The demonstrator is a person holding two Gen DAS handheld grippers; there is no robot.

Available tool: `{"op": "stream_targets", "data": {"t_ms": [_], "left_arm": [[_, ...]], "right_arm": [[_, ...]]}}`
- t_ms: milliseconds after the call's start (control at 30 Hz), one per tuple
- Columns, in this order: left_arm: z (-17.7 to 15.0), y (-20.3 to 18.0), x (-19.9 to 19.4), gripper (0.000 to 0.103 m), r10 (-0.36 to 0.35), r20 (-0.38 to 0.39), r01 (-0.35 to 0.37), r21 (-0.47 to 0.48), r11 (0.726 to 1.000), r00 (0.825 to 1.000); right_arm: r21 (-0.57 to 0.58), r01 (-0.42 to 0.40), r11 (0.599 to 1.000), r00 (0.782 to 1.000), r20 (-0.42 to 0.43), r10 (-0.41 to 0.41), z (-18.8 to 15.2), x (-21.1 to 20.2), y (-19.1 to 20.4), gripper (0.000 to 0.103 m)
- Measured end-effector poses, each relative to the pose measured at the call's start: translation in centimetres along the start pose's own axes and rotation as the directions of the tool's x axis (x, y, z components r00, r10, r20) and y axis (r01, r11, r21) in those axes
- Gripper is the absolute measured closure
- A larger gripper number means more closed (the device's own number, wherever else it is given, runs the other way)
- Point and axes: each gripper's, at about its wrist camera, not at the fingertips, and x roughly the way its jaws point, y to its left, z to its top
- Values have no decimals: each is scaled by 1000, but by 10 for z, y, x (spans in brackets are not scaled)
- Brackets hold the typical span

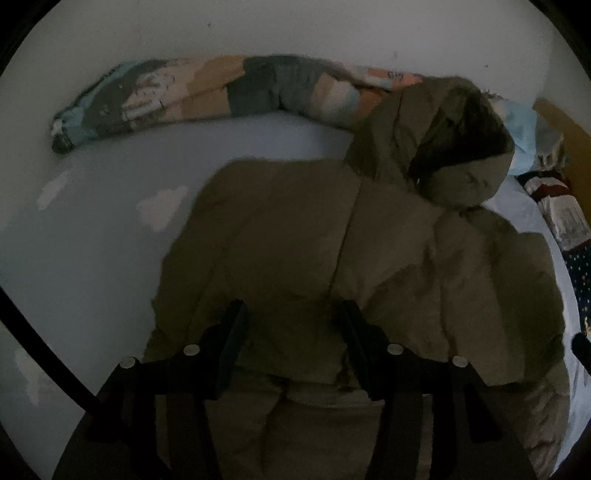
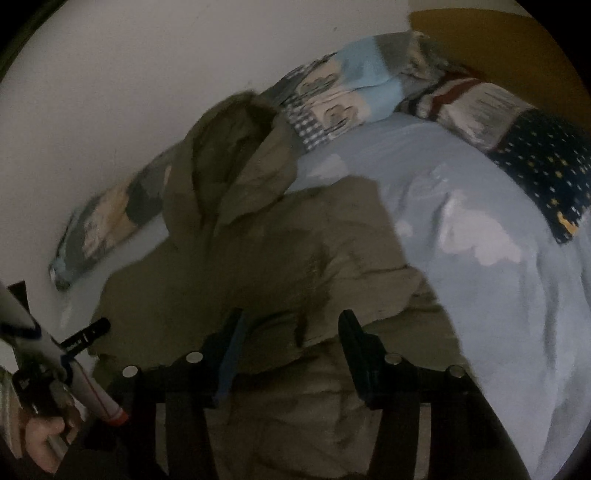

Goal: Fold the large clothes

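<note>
An olive green hooded puffer jacket (image 1: 332, 251) lies spread on a light blue bed sheet (image 1: 92, 240), its hood (image 1: 443, 147) toward the wall. My left gripper (image 1: 293, 314) hovers over the jacket's lower middle, and its jaws stand apart with no fabric pinched between them. In the right wrist view the same jacket (image 2: 258, 240) fills the centre, with its hood (image 2: 229, 155) at the upper left. My right gripper (image 2: 291, 325) is over the jacket near its right edge, jaws apart and nothing gripped.
A rolled patchwork quilt (image 1: 221, 92) runs along the white wall (image 1: 295, 29) and around the bed's corner (image 2: 480, 107). A yellow-brown headboard (image 2: 498, 44) stands behind it. A hand (image 2: 40, 432) holds the other device at the lower left. A black strap (image 1: 44, 347) crosses the left edge.
</note>
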Motion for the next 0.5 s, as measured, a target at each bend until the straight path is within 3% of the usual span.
{"op": "stream_targets", "data": {"t_ms": [167,267,400,500], "left_arm": [[-9,5,19,48,-36,-21,35,-9,999,999],[-6,7,23,48,-43,-34,43,-10,999,998],[-12,5,-13,48,-47,-10,47,3,999,999],[-23,4,-55,48,-31,36,30,34,999,999]], "right_arm": [[-51,66,997,994,-80,-70,-15,44,8,47],[8,81,997,978,-194,-78,-28,78,-5,46],[30,78,996,976,-207,-71,-27,81,-11,44],[47,48,998,984,-171,-39,-21,55,-6,44]]}}
